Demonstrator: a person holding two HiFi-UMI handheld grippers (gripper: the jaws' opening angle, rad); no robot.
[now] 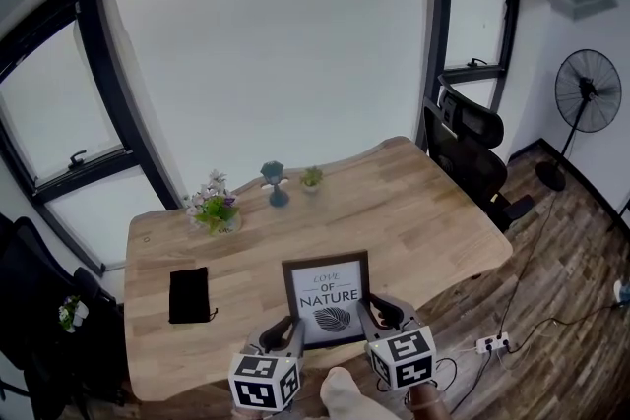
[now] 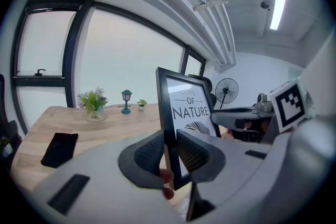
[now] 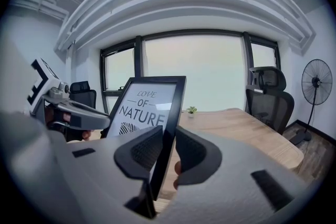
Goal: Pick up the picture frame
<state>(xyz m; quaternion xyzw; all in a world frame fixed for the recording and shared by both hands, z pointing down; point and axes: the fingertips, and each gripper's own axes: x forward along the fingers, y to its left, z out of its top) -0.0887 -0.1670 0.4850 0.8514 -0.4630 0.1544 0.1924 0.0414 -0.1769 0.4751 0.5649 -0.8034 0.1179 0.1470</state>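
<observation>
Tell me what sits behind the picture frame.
Farther back on the wooden table stand a flower pot, a small blue lamp and a tiny potted plant. The picture frame itself hides the strip of tabletop directly behind it.

A: Site type?
B: Office, looks like a small meeting room. Long wooden worktop (image 1: pixel 423 211), black mesh swivel chair (image 1: pixel 471 148) at its 2 o'clock, second chair (image 1: pixel 39 300) at 9.
A: Anything else?
B: Tall dark-framed windows (image 1: pixel 266 44) across 12. Pedestal fan (image 1: pixel 587 93) at 3. Power strip (image 1: pixel 489 344) on the plank floor (image 1: pixel 576 241) at 4. Tube light (image 2: pixel 278 5) and white pipes (image 2: pixel 210 5) along the ceiling.
</observation>
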